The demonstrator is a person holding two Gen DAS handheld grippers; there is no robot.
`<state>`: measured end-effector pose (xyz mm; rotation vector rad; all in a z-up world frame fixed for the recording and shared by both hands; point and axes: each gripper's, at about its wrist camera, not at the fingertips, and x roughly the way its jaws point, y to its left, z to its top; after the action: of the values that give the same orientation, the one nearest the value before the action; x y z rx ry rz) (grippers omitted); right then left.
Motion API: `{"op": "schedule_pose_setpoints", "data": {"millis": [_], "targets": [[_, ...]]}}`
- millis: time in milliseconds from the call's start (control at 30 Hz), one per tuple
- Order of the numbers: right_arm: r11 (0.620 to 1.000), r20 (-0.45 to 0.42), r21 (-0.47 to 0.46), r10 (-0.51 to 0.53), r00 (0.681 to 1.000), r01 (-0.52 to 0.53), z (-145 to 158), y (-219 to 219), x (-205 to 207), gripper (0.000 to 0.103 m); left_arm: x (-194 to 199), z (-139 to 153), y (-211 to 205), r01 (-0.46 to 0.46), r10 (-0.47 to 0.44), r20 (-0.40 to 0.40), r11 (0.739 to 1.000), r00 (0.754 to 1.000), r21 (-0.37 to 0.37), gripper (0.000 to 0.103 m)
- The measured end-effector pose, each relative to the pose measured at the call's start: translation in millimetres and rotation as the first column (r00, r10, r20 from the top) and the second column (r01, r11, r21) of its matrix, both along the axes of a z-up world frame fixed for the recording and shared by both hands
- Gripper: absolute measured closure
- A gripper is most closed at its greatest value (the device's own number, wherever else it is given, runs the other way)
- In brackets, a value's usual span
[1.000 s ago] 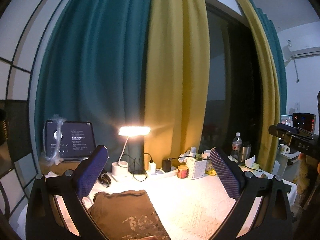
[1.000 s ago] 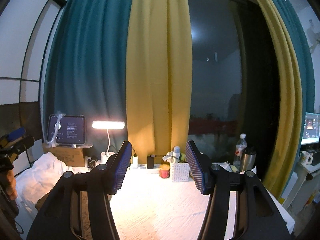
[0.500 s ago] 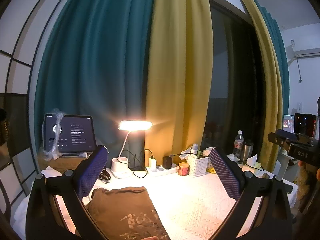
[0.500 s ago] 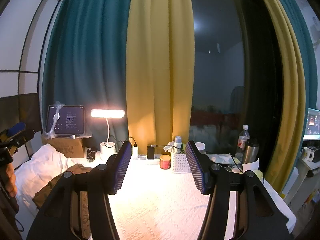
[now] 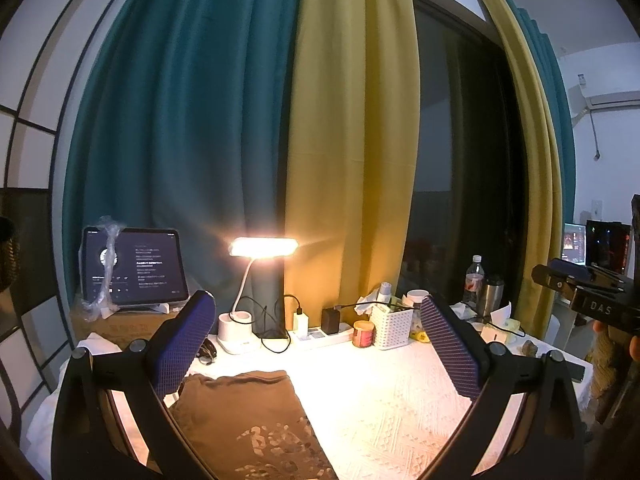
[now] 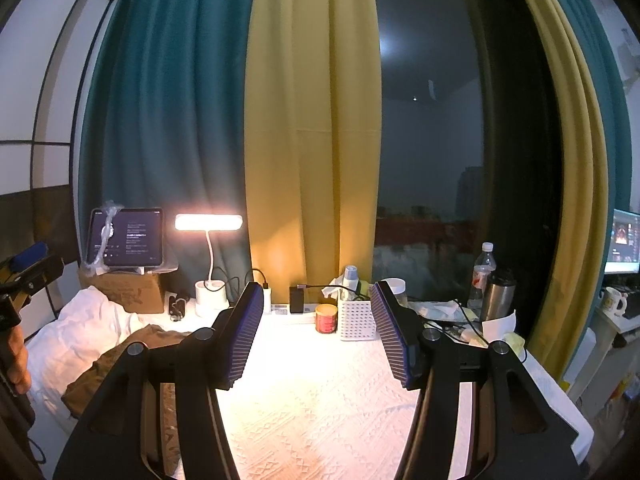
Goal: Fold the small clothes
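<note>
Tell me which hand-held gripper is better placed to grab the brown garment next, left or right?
Left, probably. The brown garment lies directly below the left hand-held gripper, whose jaws stand open and empty. The right hand-held gripper, also open, hangs over bare white tablecloth, with the garment off to its left.

The brown garment (image 6: 132, 356) now shows beside the right hand-held gripper (image 6: 316, 334).

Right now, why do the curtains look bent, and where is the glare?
Both views: a fisheye lens bows the curtains outward. Left view: the lamp blows out white and washes the cloth below. Right view: same lamp glare, with a dark window.
</note>
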<state>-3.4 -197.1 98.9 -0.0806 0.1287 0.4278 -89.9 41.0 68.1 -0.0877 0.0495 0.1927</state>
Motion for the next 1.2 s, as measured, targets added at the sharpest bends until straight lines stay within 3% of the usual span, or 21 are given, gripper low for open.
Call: {"op": "schedule_pose_setpoints", "data": {"millis": [1200], "targets": [[1.000,-0.003,-0.005,-0.002,1.000,0.002,-2.0,-1.6,0.2,0.044,3.9,-1.7,-4.3,0.008,-0.008,0.000,1.000,1.000,0.000,0.002]]}}
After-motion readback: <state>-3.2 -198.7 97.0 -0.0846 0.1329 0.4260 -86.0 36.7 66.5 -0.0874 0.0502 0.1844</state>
